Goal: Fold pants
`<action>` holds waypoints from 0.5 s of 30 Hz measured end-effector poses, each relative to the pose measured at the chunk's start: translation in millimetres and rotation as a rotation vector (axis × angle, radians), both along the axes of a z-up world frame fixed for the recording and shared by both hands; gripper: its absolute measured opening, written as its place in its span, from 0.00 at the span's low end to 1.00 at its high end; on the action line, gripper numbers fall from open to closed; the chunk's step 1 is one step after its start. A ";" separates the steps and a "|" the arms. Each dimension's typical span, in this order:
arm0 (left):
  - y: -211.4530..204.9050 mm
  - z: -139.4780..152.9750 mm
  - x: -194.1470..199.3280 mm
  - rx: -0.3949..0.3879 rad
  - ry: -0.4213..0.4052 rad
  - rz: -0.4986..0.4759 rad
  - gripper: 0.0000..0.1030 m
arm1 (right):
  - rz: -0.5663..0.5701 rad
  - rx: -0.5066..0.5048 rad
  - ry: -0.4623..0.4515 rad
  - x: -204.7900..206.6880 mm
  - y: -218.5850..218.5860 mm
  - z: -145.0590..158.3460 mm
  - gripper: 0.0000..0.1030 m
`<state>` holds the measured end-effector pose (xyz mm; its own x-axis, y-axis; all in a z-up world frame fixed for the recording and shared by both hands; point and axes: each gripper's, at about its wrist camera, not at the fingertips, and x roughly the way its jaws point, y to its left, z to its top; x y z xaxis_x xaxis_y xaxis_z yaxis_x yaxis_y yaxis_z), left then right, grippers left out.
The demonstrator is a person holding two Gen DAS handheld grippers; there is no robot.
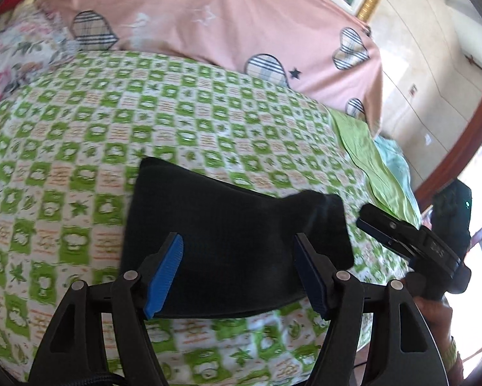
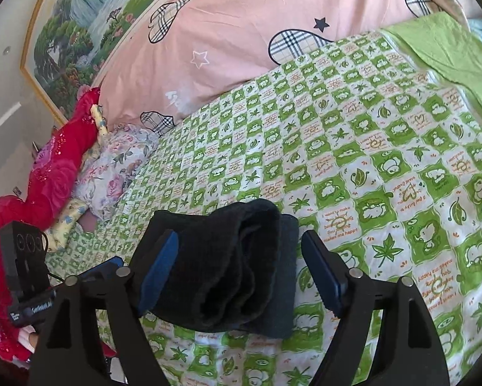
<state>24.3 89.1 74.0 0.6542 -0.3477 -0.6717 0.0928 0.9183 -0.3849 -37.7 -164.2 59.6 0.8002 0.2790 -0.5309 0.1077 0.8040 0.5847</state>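
The dark pants (image 1: 228,241) lie folded into a compact bundle on the green-and-white checked bedsheet (image 1: 112,128). My left gripper (image 1: 237,273) is open and empty, its blue pads either side of the bundle's near edge, just above it. In the right wrist view the pants (image 2: 228,267) show as a stack of layers, and my right gripper (image 2: 237,273) is open and empty around its near end. The right gripper also shows in the left wrist view (image 1: 385,228), just right of the bundle. The left gripper shows at the left edge of the right wrist view (image 2: 102,267).
A pink quilt (image 1: 225,16) with plaid hearts lies along the far side of the bed. Floral and red bedding (image 2: 57,173) is piled at one end. A plain green sheet (image 2: 450,54) covers the other edge. A framed landscape painting (image 2: 80,32) hangs on the wall.
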 end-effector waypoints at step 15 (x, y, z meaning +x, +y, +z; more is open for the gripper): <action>39.4 -24.9 11.9 -0.028 0.086 0.057 0.71 | -0.029 0.015 0.076 5.6 16.3 -13.3 0.84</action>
<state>36.2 128.5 49.1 0.6140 -0.3310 -0.7165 0.0066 0.9099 -0.4147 -32.2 -147.8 46.3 0.7655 0.2643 -0.5866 0.1757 0.7912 0.5858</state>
